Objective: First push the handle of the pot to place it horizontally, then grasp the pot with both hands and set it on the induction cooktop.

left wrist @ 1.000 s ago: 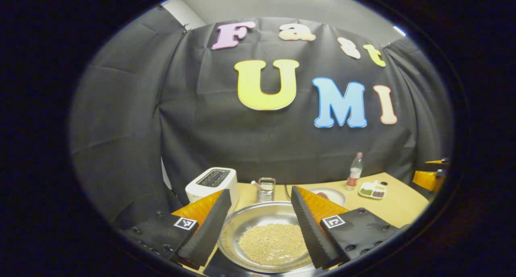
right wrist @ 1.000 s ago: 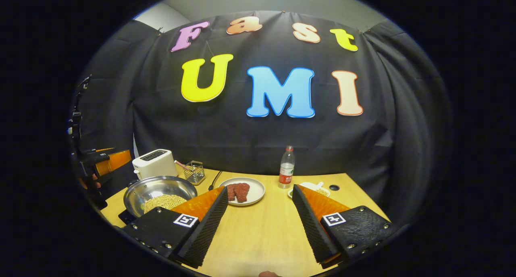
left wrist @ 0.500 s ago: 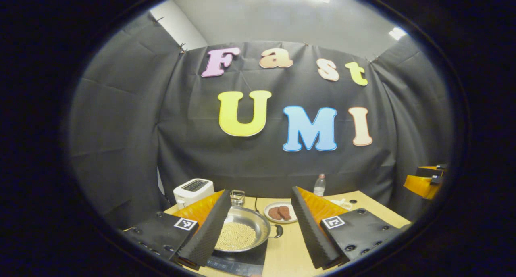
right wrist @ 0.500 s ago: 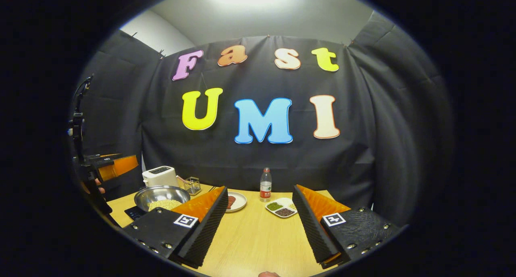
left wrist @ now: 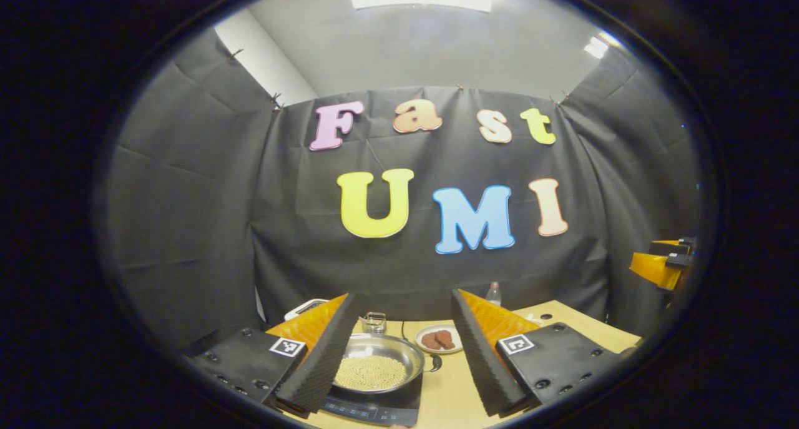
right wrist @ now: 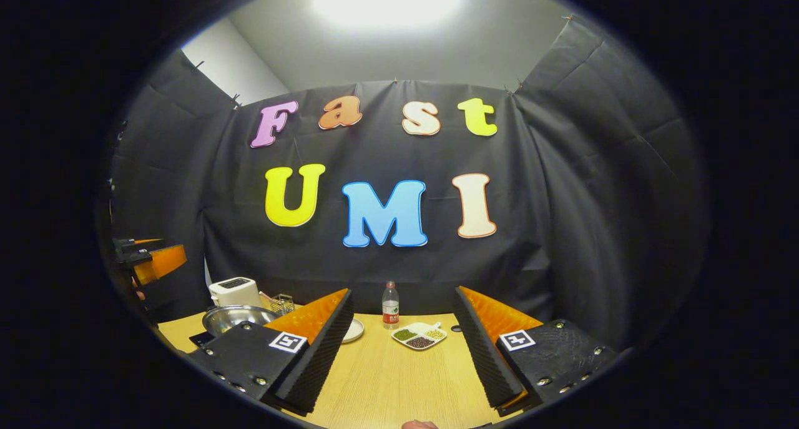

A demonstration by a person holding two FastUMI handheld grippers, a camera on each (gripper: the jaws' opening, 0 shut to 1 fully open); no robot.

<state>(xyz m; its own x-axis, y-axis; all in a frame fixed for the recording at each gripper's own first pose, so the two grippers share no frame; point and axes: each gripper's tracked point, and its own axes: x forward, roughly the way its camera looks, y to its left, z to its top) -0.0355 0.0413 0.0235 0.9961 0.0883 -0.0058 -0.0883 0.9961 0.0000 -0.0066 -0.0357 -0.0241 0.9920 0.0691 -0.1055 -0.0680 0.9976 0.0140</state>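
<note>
Left tongs (left wrist: 399,369): spread wide and holding nothing, raised above the near edge of the tabletop (left wrist: 449,391); they frame the pot without touching it, which suits a hand that has no more work on the pot.
Right tongs (right wrist: 399,363): likewise spread wide and empty, over a bare stretch of tabletop well to the right of the pot; nothing lies between the fingers.
Induction cooktop (left wrist: 374,405): a dark flat slab at the near left of the tabletop, its control strip facing the person so the buttons stay reachable.
Pot (left wrist: 381,363): a shallow steel pan resting flat on the induction cooktop, roughly centred on it, as a burner needs for even contact; in the right gripper view it sits at the far left.
Pot contents (left wrist: 369,373): a layer of small pale beans, level in the bottom, so the pot appears to sit without tilt.
Pot handle (left wrist: 434,361): a short dark lug pointing toward the right side, lying about level; the opposite one is hidden behind a finger.
Task state: judged from this layout, the placing looks done.
Plate (left wrist: 440,340): just behind the pot, carrying two reddish-brown pieces, clear of the cooktop.
Divided dish (right wrist: 418,336): further right, with green and dark fillings.
Bottle (right wrist: 390,305): upright near the back edge.
Toaster (right wrist: 234,290): at the back left, out of the working path.
</note>
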